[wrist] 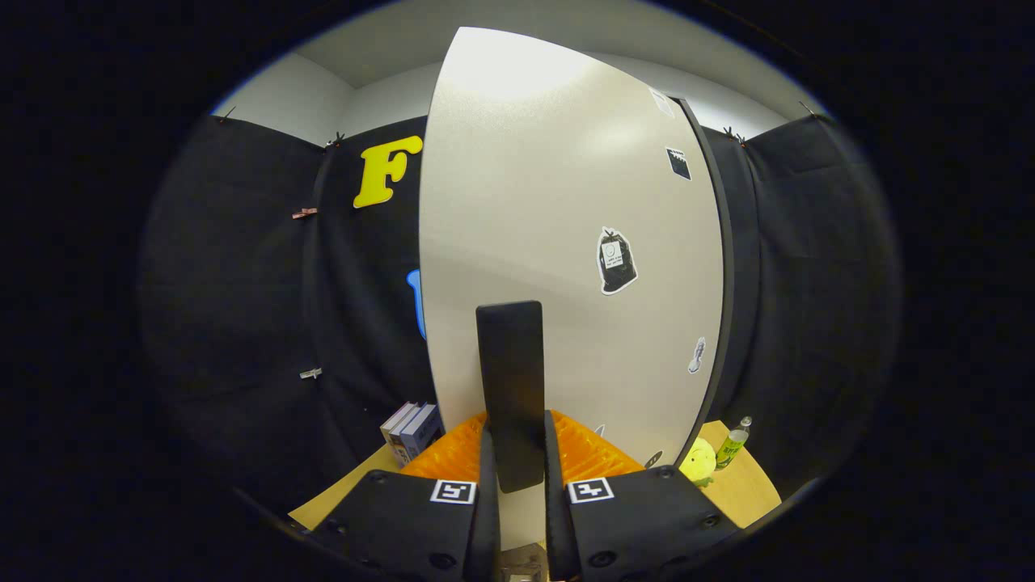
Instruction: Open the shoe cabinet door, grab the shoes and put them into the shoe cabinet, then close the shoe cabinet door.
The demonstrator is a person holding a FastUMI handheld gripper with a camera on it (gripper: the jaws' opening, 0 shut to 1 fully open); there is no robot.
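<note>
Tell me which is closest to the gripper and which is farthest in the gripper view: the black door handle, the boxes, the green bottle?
1. The black handle on the cabinet door is nearest, pinched between the fingers of the gripper.
2. The boxes stand farther off, beyond the fingers, on the left side of the door.
3. The green bottle stands beyond the door's right edge. Boxes and bottle are too close to rank.

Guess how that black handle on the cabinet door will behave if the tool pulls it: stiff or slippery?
Likely stiff: the handle is a flat, straight bar standing upright on the cabinet door, no sag. Possibly slippery: its face looks smooth and plain. The tool seems shut on it, both fingers flanking its lower end, so a pull should swing the door rather than bend the bar.
</note>
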